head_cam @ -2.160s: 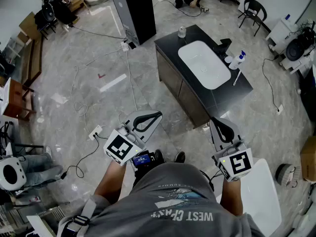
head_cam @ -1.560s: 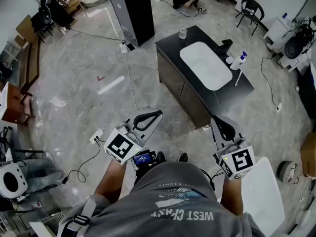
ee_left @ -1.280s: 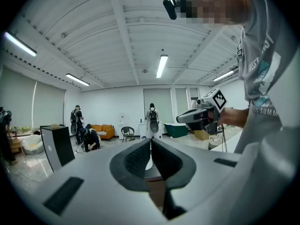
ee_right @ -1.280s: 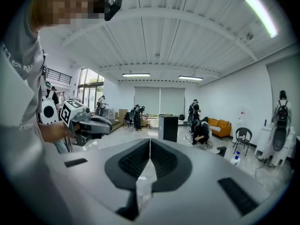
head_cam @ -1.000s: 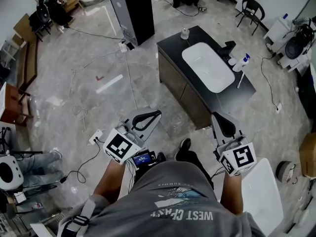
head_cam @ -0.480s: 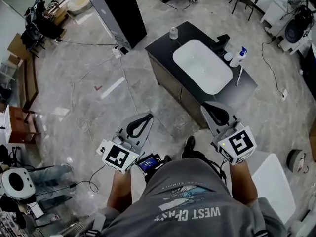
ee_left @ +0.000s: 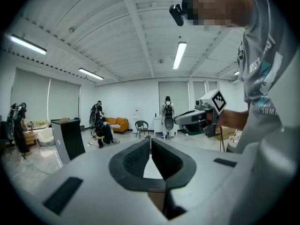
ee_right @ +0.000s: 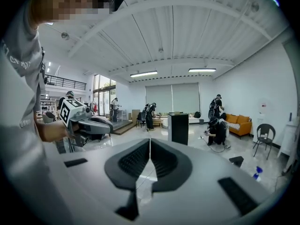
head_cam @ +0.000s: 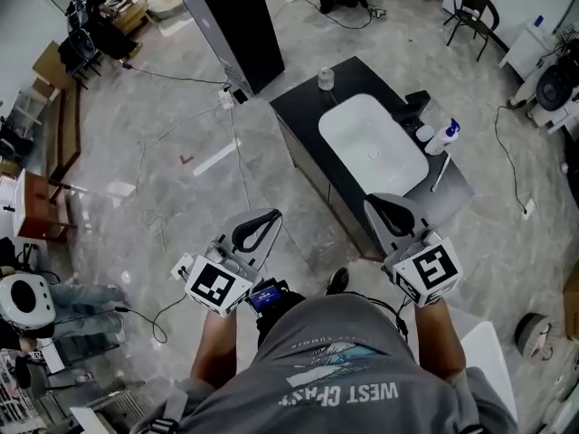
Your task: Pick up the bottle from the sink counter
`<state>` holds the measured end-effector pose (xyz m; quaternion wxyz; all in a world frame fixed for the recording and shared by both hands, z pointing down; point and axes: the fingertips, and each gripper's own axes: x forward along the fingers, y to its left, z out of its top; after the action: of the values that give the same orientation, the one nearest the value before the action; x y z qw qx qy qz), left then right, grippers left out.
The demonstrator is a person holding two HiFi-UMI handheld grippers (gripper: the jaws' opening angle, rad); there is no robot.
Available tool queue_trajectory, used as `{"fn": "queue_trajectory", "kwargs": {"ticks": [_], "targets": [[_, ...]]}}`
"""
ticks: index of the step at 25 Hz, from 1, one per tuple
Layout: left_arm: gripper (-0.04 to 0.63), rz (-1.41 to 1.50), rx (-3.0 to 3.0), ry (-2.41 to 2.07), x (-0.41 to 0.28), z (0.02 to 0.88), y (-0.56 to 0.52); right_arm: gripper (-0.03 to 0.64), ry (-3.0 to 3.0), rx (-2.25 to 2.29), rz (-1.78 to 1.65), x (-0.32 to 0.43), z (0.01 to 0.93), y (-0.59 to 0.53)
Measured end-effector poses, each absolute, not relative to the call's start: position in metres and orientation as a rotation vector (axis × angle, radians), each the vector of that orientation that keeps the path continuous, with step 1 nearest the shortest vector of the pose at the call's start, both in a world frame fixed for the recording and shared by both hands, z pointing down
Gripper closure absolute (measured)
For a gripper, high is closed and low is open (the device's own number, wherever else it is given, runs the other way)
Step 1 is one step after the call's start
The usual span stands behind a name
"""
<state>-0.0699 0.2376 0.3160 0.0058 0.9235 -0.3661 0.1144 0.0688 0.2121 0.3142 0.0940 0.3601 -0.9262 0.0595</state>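
Both the left gripper [head_cam: 262, 224] and the right gripper [head_cam: 384, 213] have their jaws pressed together, with nothing between them. The bottle [head_cam: 445, 137] stands upright on the sink counter [head_cam: 303, 107], beside the white basin [head_cam: 373, 145], well apart from both grippers.

You stand in a big open lab hall, not a home. A freestanding sink unit [head_cam: 308, 107] sits alone on the grey stone-look floor [head_cam: 163, 206]. Cables [head_cam: 241, 165] trail loose. Tall black cabinet [head_cam: 226, 25]. Strip lights [ee_left: 179, 55] overhead. People wearing backpacks [ee_left: 168, 111], orange sofa [ee_left: 117, 123].
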Motion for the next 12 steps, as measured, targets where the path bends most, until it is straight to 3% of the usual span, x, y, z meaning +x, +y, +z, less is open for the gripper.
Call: {"fn": "queue_trajectory", "kwargs": {"ticks": [12], "targets": [[0.591, 0.408, 2.918, -1.072, -0.065, 0.323, 0.188, 0.612, -2.716, 1.13, 0.228, 0.082, 0.331, 0.175]]}}
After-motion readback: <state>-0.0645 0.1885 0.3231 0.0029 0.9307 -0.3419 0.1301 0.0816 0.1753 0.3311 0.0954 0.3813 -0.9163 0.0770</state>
